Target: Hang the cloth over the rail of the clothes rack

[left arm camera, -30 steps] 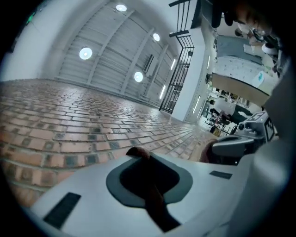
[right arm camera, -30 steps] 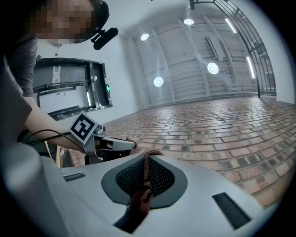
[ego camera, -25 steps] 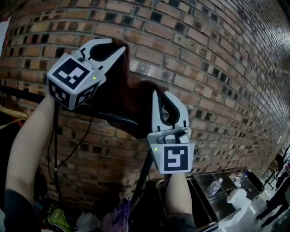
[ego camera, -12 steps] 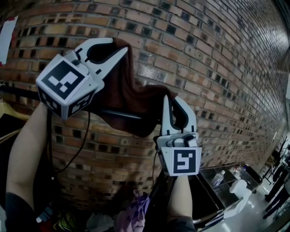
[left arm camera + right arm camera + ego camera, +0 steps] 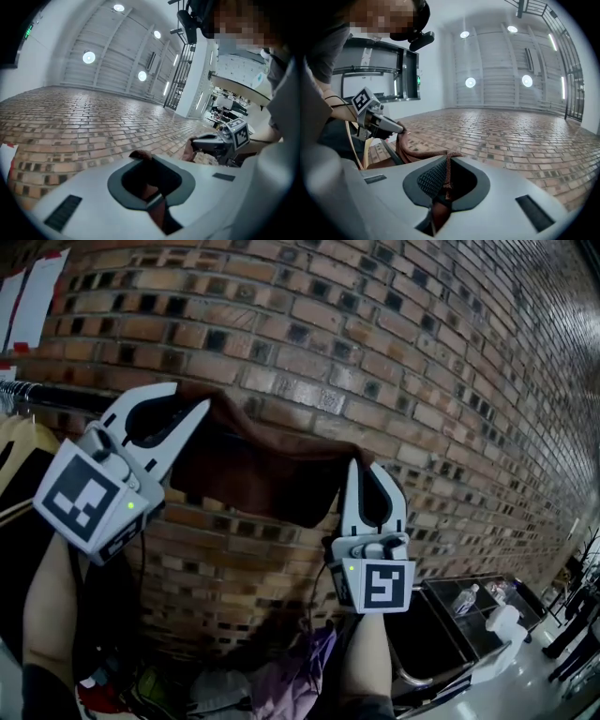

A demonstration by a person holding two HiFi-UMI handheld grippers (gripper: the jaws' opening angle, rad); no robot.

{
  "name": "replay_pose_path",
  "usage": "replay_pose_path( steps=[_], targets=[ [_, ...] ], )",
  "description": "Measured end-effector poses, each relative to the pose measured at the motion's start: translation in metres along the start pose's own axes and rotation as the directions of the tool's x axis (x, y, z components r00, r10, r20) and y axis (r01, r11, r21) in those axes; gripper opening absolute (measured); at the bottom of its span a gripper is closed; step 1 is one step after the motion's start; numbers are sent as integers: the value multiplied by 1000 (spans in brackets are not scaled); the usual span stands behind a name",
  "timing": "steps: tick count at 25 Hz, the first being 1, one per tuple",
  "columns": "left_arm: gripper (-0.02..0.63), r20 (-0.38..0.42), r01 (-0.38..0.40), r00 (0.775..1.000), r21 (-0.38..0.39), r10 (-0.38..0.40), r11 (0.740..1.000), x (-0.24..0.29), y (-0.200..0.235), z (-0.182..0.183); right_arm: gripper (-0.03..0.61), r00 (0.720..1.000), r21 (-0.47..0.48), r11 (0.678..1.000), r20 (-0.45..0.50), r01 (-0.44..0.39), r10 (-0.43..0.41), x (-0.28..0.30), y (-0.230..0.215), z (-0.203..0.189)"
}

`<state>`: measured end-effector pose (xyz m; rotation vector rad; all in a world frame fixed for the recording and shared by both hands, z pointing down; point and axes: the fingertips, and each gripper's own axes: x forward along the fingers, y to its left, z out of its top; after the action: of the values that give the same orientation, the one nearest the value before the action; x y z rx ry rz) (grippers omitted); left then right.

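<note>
Left tool (image 5: 192,399): I have it clamped on one corner of the cloth (image 5: 253,465).
Right tool (image 5: 362,467): pinched on the opposite corner.
Cloth position: brown, stretched between both tools, up at rail height.
Rail (image 5: 52,395): dark, passing behind my left tool.
Brick wall (image 5: 422,381): farthest back.

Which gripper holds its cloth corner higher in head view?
The left gripper, gripping the brown cloth at the upper left; the right gripper grips its lower corner.
</note>
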<state>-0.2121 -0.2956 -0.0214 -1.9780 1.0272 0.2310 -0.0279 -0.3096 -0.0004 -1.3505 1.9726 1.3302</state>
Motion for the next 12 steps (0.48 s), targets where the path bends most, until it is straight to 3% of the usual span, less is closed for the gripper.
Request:
replay_pose_path(
  steps=[6, 9, 12],
  targets=[
    [26, -69, 12, 997, -116, -20, 993, -33, -15, -39, 35, 998, 109, 993, -51, -40, 45, -26, 14, -4],
    [26, -103, 9, 994, -120, -22, 993, -42, -31, -59, 35, 993, 237, 969, -68, -75, 94, -39, 19, -8],
    [28, -126, 12, 991, -179, -35, 984, -47, -46, -76, 35, 985, 278, 957, -125, -79, 117, -57, 21, -28]
  ],
)
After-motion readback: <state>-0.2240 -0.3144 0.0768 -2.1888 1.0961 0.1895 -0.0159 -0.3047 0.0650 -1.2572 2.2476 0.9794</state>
